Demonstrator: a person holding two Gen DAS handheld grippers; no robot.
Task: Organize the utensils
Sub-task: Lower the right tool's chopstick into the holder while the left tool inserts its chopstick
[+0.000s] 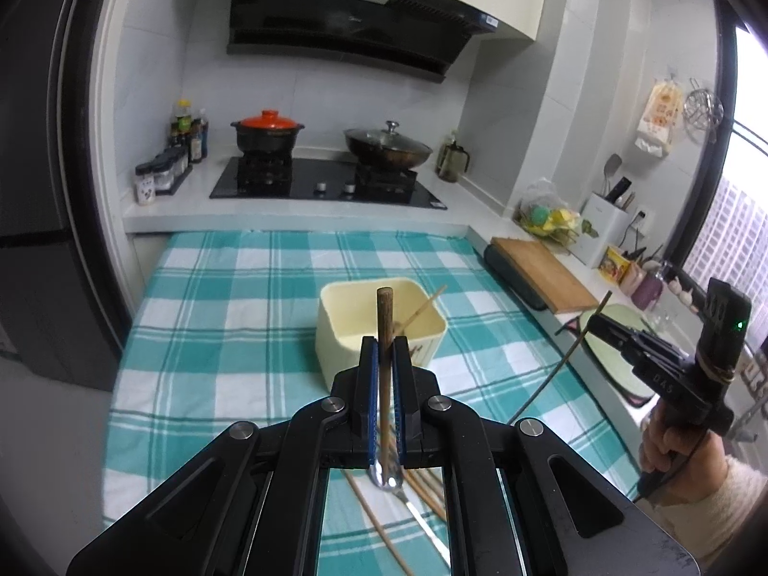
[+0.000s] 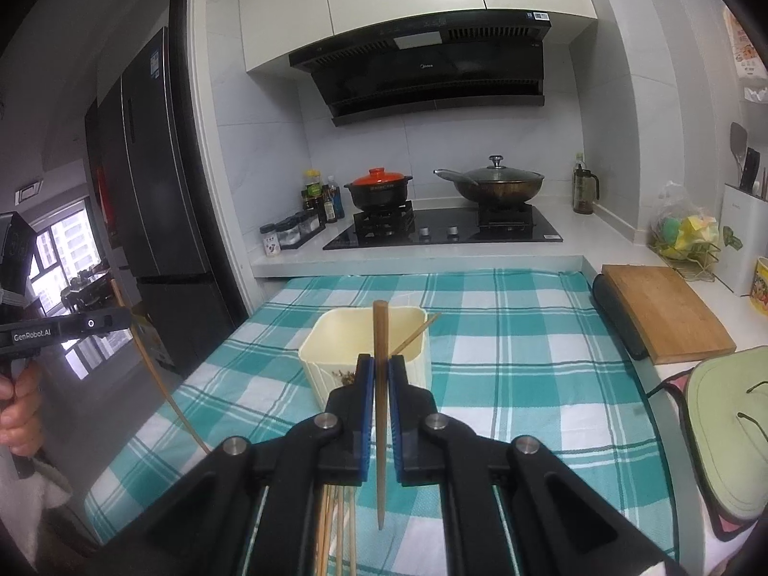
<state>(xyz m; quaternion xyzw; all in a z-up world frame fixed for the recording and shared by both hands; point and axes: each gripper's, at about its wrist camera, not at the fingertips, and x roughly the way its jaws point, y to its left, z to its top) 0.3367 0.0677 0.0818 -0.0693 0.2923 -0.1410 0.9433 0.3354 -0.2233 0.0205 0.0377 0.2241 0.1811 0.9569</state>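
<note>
1. I see the worktop covered by a teal-and-white checked cloth (image 1: 230, 317); its far edge meets a white counter with a black gas hob (image 1: 326, 185).
2. On the hob stand a black clay pot with an orange lid (image 1: 267, 133) and a dark wok under a glass lid (image 1: 388, 146).
3. Along the worktop's right edge lies a rectangular wooden cutting board (image 2: 665, 307) on a dark base.
4. A cream square plastic bin (image 1: 379, 331) sits near the middle of the worktop, a little toward the right edge, with one thin bamboo chopstick (image 1: 425, 307) leaning inside it, its end over the far right rim.
5. My left tool (image 1: 385, 350) is pressed together on a spoon with a dark wooden handle (image 1: 384, 321); the handle points up and away, and the shiny metal bowl hangs below the jaws.
6. My right tool (image 2: 380, 369) is pinching a light brown wooden chopstick (image 2: 380, 384), blunt end up, tapered tip toward me.
7. Both held pieces are in the air on my side of the bin.
8. More loose bamboo chopsticks (image 2: 338, 528) lie on the cloth near the worktop's near edge, beneath the tools.
</note>
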